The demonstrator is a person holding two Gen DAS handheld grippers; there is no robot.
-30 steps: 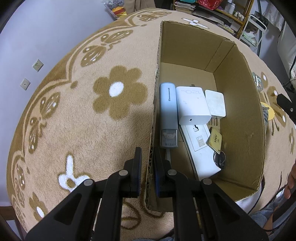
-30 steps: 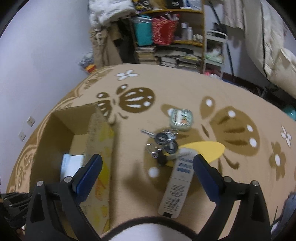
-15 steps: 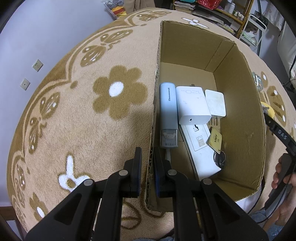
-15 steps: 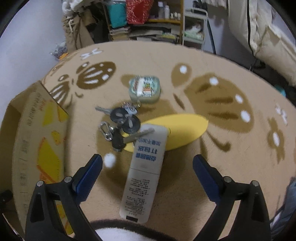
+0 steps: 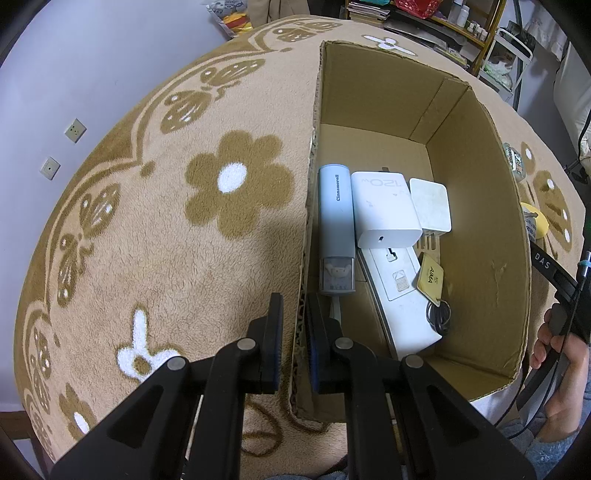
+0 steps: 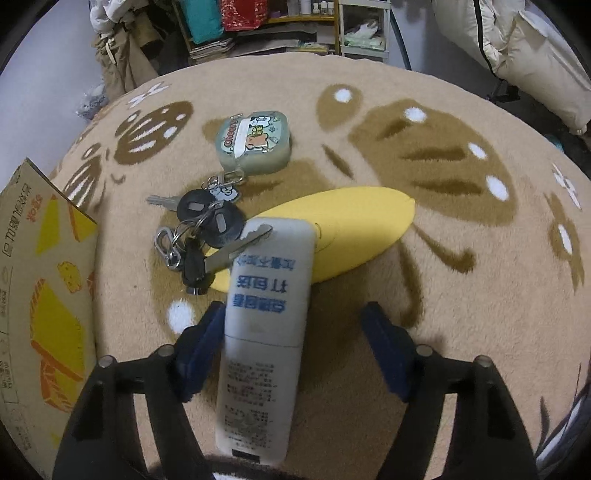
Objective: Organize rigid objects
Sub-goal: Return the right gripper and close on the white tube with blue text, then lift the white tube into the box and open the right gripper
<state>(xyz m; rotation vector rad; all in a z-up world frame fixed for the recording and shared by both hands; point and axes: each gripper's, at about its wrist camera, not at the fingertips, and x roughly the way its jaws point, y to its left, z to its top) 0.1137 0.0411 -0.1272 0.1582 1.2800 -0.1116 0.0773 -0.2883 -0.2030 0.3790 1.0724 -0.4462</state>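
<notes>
My left gripper (image 5: 295, 332) is shut on the left wall of the open cardboard box (image 5: 476, 258). Inside lie a pale blue case (image 5: 335, 221), a white charger (image 5: 384, 214), a small white square block (image 5: 430, 205), a long white flat device (image 5: 402, 295) and a yellow tag on a ring (image 5: 430, 277). My right gripper (image 6: 295, 347) is open and straddles a white tube with blue print (image 6: 266, 306) on the carpet; its left pad is close to the tube. A key bunch (image 6: 199, 225), a yellow oval object (image 6: 332, 232) and a green pouch (image 6: 255, 142) lie beyond.
The box's outer wall (image 6: 40, 295) stands at the left of the right wrist view. Shelves and clutter (image 6: 258, 29) line the far edge of the carpet. A pale bag (image 6: 517, 48) lies at the far right.
My right gripper has swung away from the box, moved down over the white tube and narrowed its opening. The left gripper has not moved.
</notes>
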